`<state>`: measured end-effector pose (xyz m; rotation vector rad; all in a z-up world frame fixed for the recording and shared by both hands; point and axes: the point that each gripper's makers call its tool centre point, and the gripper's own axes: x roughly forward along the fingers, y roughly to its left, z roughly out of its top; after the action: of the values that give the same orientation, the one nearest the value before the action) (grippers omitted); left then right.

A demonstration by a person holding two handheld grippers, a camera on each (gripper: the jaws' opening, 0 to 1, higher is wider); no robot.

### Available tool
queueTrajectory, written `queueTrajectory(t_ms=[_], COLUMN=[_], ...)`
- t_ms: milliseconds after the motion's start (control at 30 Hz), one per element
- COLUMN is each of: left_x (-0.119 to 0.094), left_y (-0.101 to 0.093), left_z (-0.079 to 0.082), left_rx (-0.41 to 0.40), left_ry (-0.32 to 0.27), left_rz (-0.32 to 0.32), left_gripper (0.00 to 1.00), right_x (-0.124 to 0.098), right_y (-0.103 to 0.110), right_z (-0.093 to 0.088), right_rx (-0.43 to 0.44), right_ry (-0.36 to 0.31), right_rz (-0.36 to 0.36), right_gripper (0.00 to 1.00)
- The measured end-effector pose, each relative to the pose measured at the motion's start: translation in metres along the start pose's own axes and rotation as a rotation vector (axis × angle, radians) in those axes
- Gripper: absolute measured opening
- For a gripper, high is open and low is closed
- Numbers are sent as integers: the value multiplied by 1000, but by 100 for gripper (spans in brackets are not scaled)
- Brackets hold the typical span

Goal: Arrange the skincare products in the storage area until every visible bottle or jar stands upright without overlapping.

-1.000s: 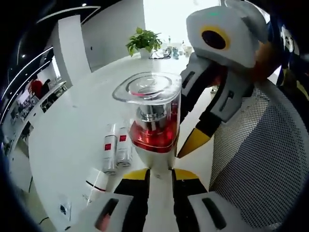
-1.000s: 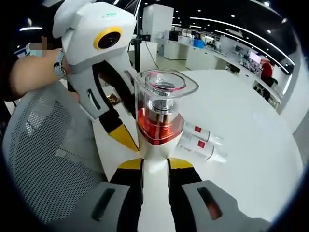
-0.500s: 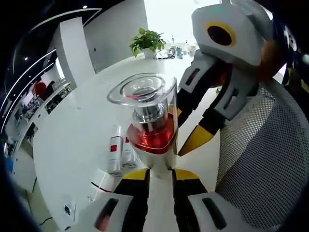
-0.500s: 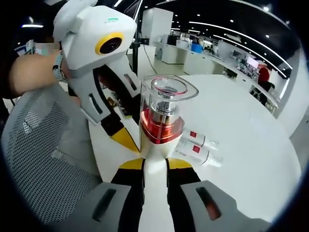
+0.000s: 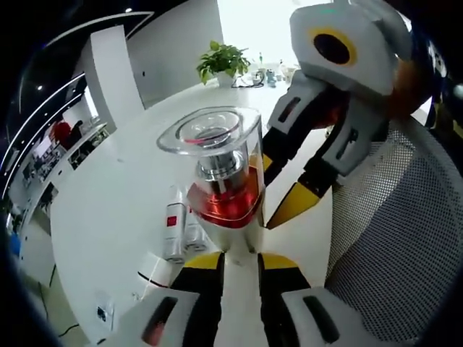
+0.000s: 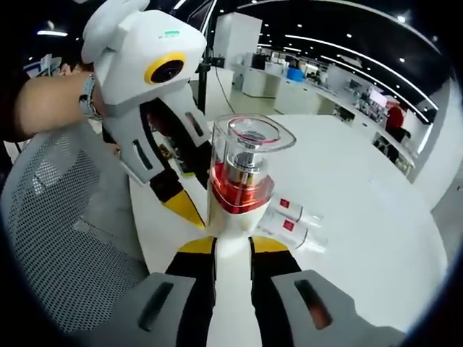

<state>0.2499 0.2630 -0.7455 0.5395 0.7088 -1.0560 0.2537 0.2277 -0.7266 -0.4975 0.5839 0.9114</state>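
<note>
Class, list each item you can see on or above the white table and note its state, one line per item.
Clear-capped red bottle: upright, held off the table.
Left gripper: shut on the bottle's white base.
Right gripper: shut on the same base.
Two white tubes: lying flat, side by side.
White jar: on its side.

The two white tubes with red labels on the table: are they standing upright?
No, the two white tubes lie on their sides on the white table.
</note>
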Motion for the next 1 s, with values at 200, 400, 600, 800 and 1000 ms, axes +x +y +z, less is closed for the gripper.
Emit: queueTrajectory(t_ms=[200,400,600,800,1000], left_x=[-7,-13,-13,-8,-9], left_y=[11,20,20,17,18], left_z=[-12,-10,-10,-23,-24], left_rx=[-6,-38,-25,16,10], left_ry=[51,40,45,113,109], left_rz=[43,82,86,81,76], left_gripper=[19,21,23,23,23], right_x=[-13,-22,-11,10,34], right_y=[-15,-45,-67,-74,-89], right_z=[-3,1,-2,-7,-19], right_rx=[36,1,-114,-220,-317], right_ry=[-2,-9,36,128,218], right_rz=[-13,-26,19,102,170], right_gripper=[17,19,22,23,24])
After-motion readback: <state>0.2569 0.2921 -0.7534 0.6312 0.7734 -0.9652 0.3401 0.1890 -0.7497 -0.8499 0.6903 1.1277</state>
